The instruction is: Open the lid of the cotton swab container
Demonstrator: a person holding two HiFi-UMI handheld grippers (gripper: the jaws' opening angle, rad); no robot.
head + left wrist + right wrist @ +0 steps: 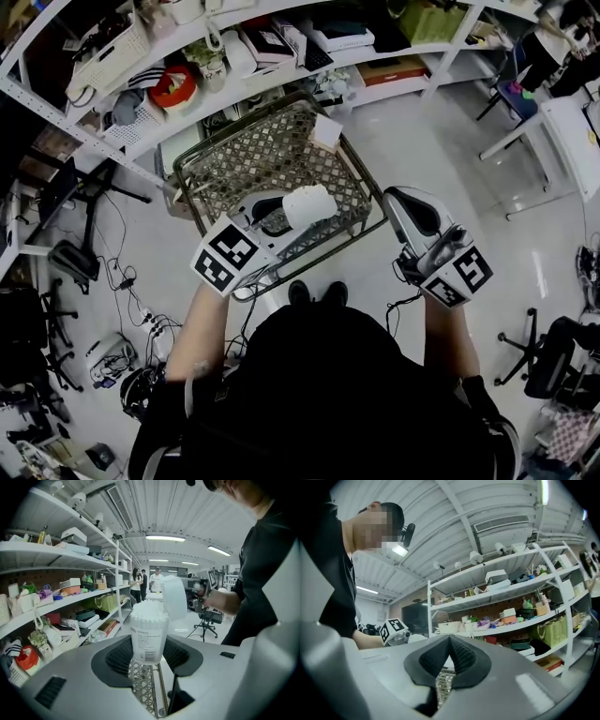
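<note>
A clear tub of cotton swabs (149, 632) with a printed label stands upright between the jaws of my left gripper (147, 657), which is shut on its lower half. Its translucent lid (174, 597) is flipped up to the right, and the white swab tips (148, 607) show at the top. In the head view the tub (309, 204) is held by the left gripper (289, 214) above the wire basket (239, 155). My right gripper (401, 199) hangs to the right of the basket. Its jaws (450, 641) are shut with nothing between them.
The wire basket stands on the floor in front of long white shelves (112, 103) crowded with boxes and bags. A small white box (326, 131) sits at the basket's far corner. An office chair (208, 620) and people (138, 584) are farther down the aisle.
</note>
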